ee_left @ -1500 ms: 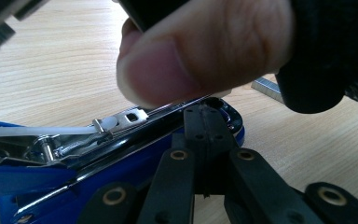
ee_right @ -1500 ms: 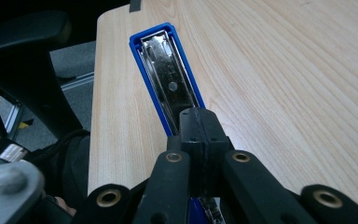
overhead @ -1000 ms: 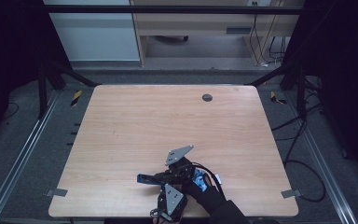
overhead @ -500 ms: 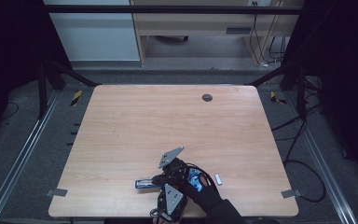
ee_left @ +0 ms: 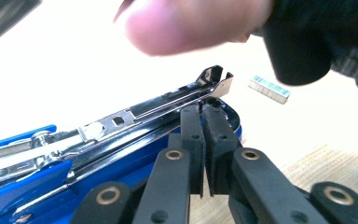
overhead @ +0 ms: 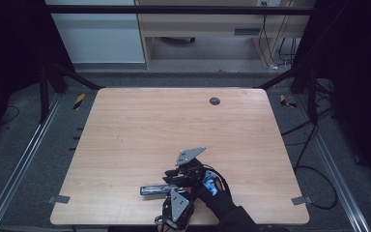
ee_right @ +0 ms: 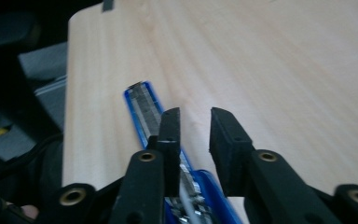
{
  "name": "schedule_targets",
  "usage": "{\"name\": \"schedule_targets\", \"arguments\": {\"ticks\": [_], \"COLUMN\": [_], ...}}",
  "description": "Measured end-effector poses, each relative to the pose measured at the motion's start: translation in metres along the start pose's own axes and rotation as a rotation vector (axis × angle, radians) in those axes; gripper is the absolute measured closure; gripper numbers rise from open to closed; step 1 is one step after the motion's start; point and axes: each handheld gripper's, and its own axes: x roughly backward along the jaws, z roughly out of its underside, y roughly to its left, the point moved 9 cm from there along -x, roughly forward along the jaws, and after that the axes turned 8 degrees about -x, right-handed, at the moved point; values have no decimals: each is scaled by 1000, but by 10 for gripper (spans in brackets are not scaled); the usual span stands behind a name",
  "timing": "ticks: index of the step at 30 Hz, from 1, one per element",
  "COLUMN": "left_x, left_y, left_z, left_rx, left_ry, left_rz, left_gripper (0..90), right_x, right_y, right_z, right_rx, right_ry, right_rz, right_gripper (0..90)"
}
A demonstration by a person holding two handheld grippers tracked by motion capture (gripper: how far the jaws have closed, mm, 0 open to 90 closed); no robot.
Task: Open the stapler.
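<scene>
A blue stapler point(overhead: 155, 189) lies swung open near the table's front edge, its metal staple rail point(ee_left: 168, 100) lifted off the blue base. My left gripper point(ee_left: 204, 114) is shut, its tips right at the stapler's front end; whether they pinch it I cannot tell. In the high view the left gripper point(overhead: 175, 195) sits just in front of the stapler. My right gripper point(ee_right: 191, 123) stands open above the stapler point(ee_right: 147, 109), one jaw over the staple channel. A short strip of staples point(ee_left: 269, 89) rests on the table beyond the stapler's tip.
A bare fingertip point(ee_left: 191, 23) and a dark glove point(ee_left: 317, 37) hover over the stapler. The wooden table point(overhead: 174, 121) has a round cable hole point(overhead: 214, 101) near its far edge. The front edge lies close behind the grippers.
Both grippers and the stapler shifted only slightly. The small white staple strip seen right of the hand half a second ago is now hidden in the high view.
</scene>
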Motion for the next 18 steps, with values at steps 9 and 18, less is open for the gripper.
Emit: {"name": "schedule_targets", "arguments": {"ticks": [9, 18], "left_x": [9, 22], "left_y": [5, 35], "left_z": [-7, -29], "left_rx": [17, 12], "left_ry": [-8, -26], "left_rz": [38, 89], "left_gripper": [797, 719], "right_x": [38, 65], "right_y": [-30, -55], "right_z": [0, 9], "right_rx": [-51, -74], "right_ry": [-107, -121], "right_rz": [129, 275], "right_gripper": [553, 395]}}
